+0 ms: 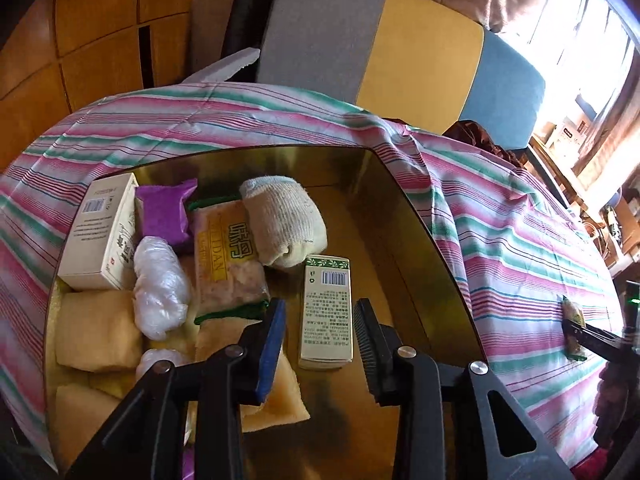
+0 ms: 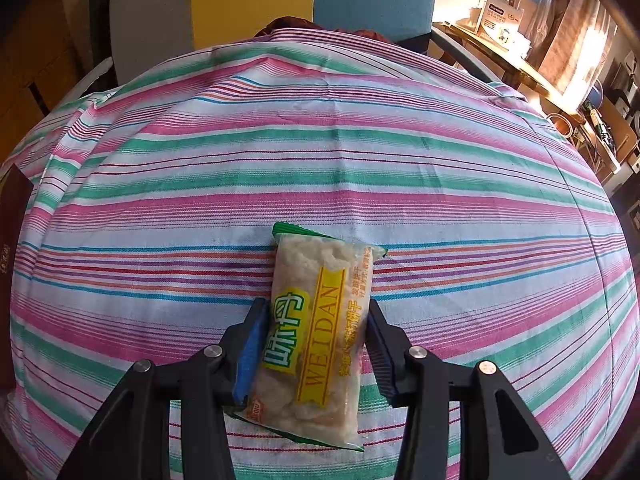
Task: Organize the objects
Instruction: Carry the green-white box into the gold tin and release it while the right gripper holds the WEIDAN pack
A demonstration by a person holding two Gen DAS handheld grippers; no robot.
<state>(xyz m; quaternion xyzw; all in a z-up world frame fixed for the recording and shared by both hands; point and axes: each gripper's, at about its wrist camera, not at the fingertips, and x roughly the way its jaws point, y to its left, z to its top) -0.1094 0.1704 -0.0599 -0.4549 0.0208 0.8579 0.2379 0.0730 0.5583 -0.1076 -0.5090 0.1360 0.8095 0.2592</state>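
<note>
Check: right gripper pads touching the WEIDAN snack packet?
Touching. Right wrist view: both pads of the right gripper press the sides of the WEIDAN packet.

Lived-in room of a home, used as a makeshift sorting spot.

A striped bedsheet [image 2: 320,168] in pink, green and white covers the work surface in place of a proper tablecloth. Behind it stands an upholstered chair [image 1: 400,52] in grey, yellow and blue panels. Wooden cabinet doors [image 1: 100,32] fill the wall to one side. Heavy curtains [image 2: 576,28] hang at a sunlit window, and a cluttered side shelf [image 2: 520,60] carries a cardboard box and assorted household oddments. A gold tray [image 1: 400,208] holds snack packets, small boxes and a rolled sock.
</note>
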